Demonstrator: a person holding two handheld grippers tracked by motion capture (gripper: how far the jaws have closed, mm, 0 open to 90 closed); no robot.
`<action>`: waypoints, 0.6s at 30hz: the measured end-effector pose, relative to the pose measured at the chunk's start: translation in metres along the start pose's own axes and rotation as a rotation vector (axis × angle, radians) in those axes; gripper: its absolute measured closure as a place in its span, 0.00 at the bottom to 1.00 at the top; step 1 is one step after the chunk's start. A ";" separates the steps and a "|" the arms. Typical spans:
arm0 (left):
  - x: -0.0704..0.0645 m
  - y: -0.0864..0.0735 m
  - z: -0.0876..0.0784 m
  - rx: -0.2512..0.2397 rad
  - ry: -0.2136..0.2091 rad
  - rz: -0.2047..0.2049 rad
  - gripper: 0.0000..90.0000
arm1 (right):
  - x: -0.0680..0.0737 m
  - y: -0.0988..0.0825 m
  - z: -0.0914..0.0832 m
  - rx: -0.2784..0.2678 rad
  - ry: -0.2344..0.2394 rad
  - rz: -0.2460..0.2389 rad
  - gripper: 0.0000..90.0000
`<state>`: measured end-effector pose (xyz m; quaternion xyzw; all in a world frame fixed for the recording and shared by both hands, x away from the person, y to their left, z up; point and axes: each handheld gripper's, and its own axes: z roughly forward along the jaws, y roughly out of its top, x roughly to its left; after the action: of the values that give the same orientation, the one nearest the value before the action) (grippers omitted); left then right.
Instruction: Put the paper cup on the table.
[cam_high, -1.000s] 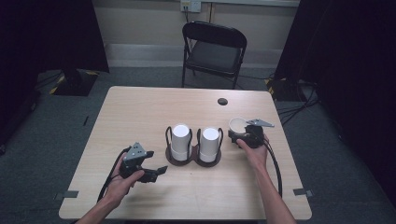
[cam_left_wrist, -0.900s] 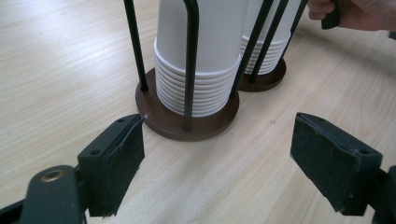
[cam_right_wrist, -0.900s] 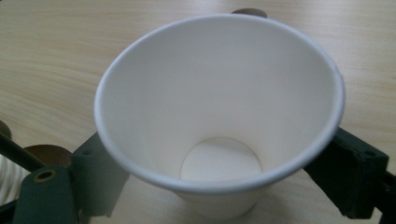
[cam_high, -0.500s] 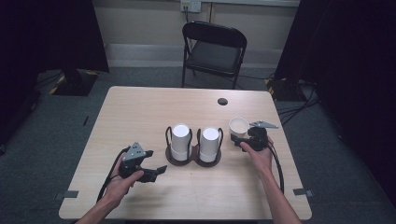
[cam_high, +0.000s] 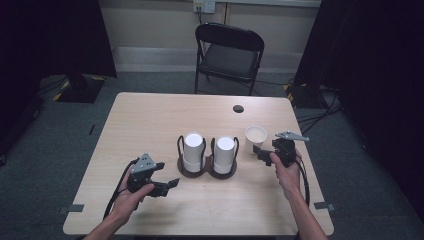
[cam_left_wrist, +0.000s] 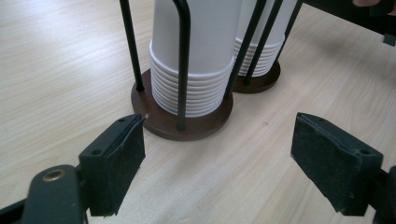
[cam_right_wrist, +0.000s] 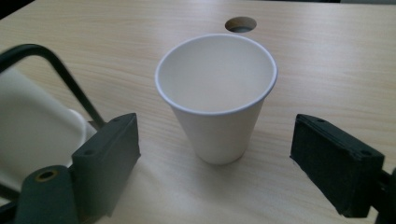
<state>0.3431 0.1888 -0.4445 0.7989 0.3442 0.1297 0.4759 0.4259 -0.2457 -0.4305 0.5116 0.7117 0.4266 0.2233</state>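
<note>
Upright paper cup — bare table around

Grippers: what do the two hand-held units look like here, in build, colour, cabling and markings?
Both are black, hand-held units. The left gripper and right gripper each carry a grey three-cornered plate on top and trail a black cable back along the forearm. In the gripper views the fingers are thick, blocky black pads with small screw holes, and a brass-coloured eyelet sits at the lower left. No sleeves reach the wrists.
</note>
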 end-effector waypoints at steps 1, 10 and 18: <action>0.000 0.000 0.000 -0.001 0.001 0.000 0.19 | 0.001 -0.001 -0.004 -0.007 0.006 -0.003 0.16; 0.001 -0.001 0.000 0.006 0.009 -0.011 0.19 | 0.013 -0.010 -0.035 -0.007 -0.028 -0.021 0.17; 0.002 -0.002 0.002 0.015 0.019 -0.014 0.19 | 0.041 -0.022 -0.053 -0.020 0.009 -0.038 0.17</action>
<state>0.3451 0.1894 -0.4470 0.7988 0.3552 0.1312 0.4676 0.3589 -0.2306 -0.4161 0.4939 0.7178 0.4319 0.2330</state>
